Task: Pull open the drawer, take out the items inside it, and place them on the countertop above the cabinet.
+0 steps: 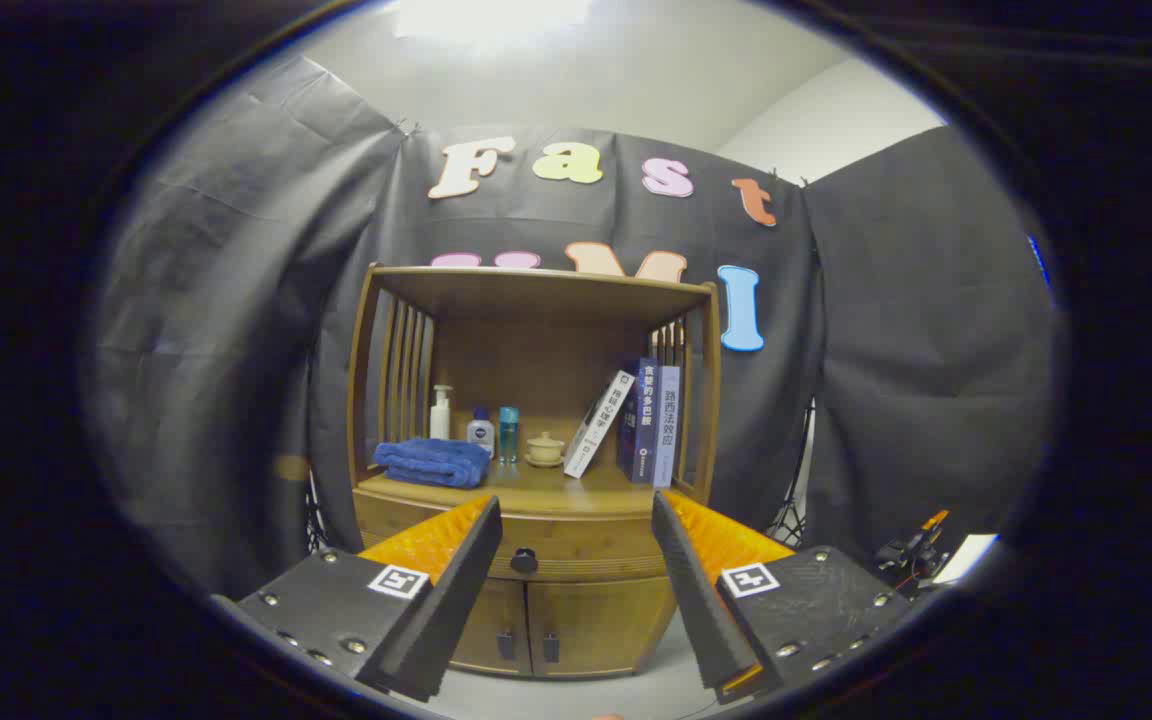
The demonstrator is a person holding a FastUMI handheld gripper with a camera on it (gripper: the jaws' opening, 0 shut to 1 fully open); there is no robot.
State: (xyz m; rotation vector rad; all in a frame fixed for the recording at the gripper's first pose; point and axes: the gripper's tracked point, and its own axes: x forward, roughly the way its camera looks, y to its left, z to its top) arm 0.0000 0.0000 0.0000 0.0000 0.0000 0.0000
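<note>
A wooden cabinet (pixel 536 470) stands ahead against the black cloth. Its drawer (pixel 576 548) is closed, with a dark round knob (pixel 524 560) on its front. The knob sits just beyond my fingers, nearer the left one. My gripper (pixel 576 510) is open, with nothing between its fingers, at some distance from the cabinet. Above the drawer lies the countertop (pixel 536 488), an open shelf bay under a wooden top.
On the countertop rest a folded blue towel (pixel 433 462), a white pump bottle (pixel 441 413), two small bottles (pixel 493 433), a small lidded cup (pixel 544 449) and several books (pixel 636 420). Two lower doors (pixel 556 625) sit under the drawer. Some gear (pixel 911 550) lies at the right.
</note>
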